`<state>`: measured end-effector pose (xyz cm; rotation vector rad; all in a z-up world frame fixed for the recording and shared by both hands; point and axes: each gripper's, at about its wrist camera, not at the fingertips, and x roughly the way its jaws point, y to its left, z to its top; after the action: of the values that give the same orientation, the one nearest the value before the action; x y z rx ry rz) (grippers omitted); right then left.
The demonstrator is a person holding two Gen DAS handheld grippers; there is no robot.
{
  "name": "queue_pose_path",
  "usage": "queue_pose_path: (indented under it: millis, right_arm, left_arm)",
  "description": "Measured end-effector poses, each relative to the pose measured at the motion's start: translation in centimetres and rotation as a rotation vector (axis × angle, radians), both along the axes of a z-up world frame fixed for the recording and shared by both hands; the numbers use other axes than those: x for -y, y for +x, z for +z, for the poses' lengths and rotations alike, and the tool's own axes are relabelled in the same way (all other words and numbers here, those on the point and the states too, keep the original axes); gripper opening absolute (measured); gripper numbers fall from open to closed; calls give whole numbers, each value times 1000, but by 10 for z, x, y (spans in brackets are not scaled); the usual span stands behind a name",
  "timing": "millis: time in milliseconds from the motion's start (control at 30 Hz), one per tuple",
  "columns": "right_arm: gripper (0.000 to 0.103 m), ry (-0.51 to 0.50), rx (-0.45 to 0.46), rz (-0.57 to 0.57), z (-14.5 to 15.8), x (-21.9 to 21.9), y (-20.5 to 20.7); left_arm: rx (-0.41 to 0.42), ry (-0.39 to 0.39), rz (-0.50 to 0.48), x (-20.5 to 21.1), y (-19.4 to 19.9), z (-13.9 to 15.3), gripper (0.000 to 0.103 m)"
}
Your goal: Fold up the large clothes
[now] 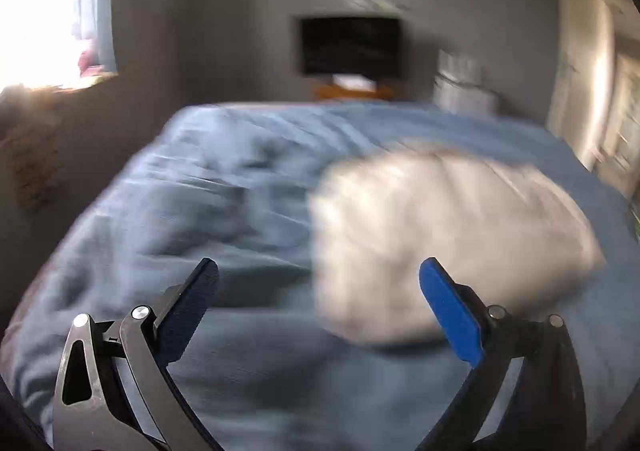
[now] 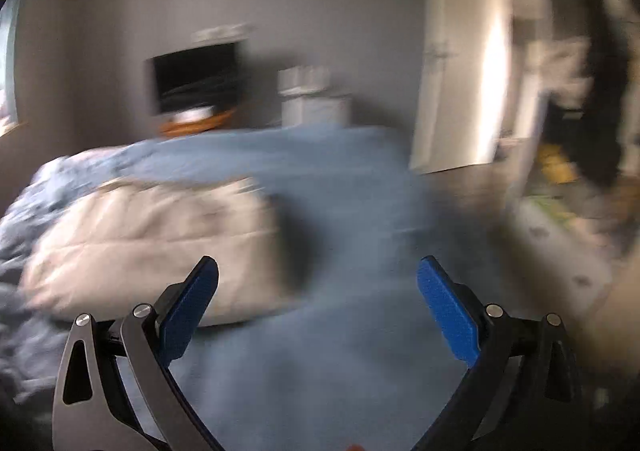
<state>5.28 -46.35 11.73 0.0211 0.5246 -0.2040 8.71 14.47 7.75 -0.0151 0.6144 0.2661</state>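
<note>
Both views motion-blurred, detail limited. Left tool (image 1: 319,291) spread, empty. Right tool (image 2: 318,289) spread, empty. Pale garment (image 1: 440,243) lies as rough folded block on blue bed cover (image 1: 180,203), mid-bed, toward bed's right edge; neither tool touching it. We judge fold mostly done, maybe one more fold or tidy left. Advice: we slow down, let views settle, bring each tool to near corners of garment, pinch all layers, lift evenly, lay edge to edge.
</note>
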Motion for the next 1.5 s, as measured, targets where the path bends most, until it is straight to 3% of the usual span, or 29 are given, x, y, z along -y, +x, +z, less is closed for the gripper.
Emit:
queue_pose_path:
  millis: [67,133,233,333,433,500,633,733,800,967,1500]
  right_arm:
    - [95,-41,-46,-134,-10,61,-13]
    - [95,-69,-176,-254,-38,116,-25]
    - [95,-65,-402,-363,-99,173,-52]
    - [95,47,-508,-375,-147,192,-74]
    - [95,65,-547,-361,-163,190,-61]
    - [95,79,-555,-336,-175,189,-44]
    - [97,89,-563,-330,-190,185,-3]
    - [97,38,-560,-310,-208,186,18]
    - [97,58,-539,-309,-211,186,21]
    - [97,20,-538,-312,-206,182,20]
    - [97,43,-553,-306,-207,189,27]
  left_arm:
    - [-24,37,136,-67,-9,-1,97]
    - [-81,60,255,-122,-20,-19,97]
    - [-250,61,471,-211,-50,-78,96]
    - [-384,-23,602,-260,-81,-131,96]
    - [-467,-204,667,-289,-99,-179,96]
    - [-444,-222,687,-292,-100,-185,98]
    - [-465,-121,675,-285,-79,-186,98]
    - [-416,-157,695,-288,-85,-194,98]
    - [-383,-150,699,-287,-90,-194,98]
    - [-384,-135,698,-274,-93,-191,98]
    - [-360,-131,691,-276,-105,-197,98]
